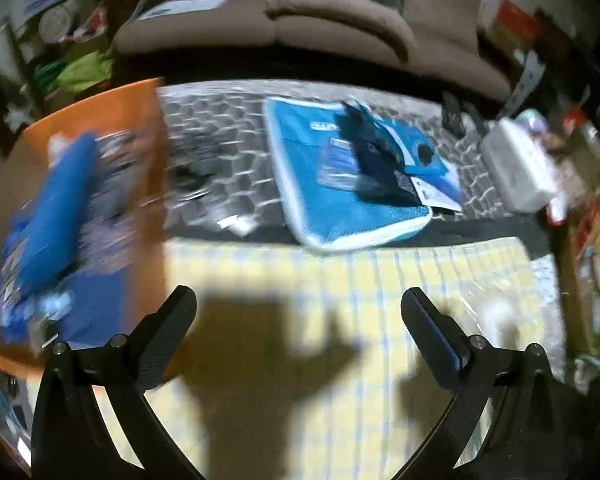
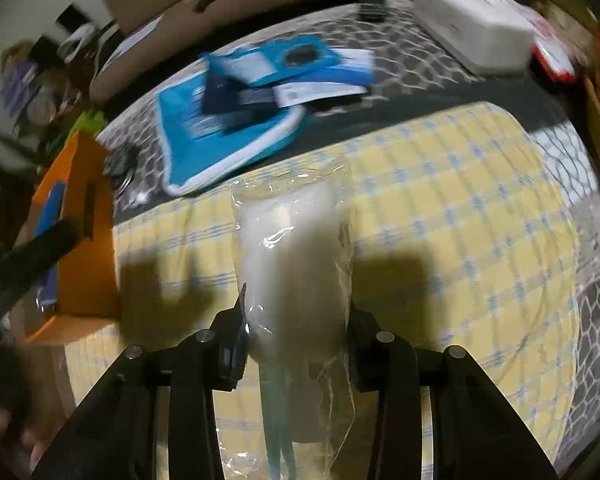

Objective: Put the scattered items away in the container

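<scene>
At the left edge of my left view sits the orange container [image 1: 100, 128], blurred blue packets already inside, and low in the frame my left tool [image 1: 298, 312] stands wide with nothing between its fingers. Across the upper middle a turquoise pouch [image 1: 340, 216] lies on the patterned tabletop [image 1: 228, 132]. In my right view, my right tool [image 2: 296, 320] holds a white item in clear plastic wrap [image 2: 292, 248] at centre, above the yellow checked cloth [image 2: 460, 200].
</scene>
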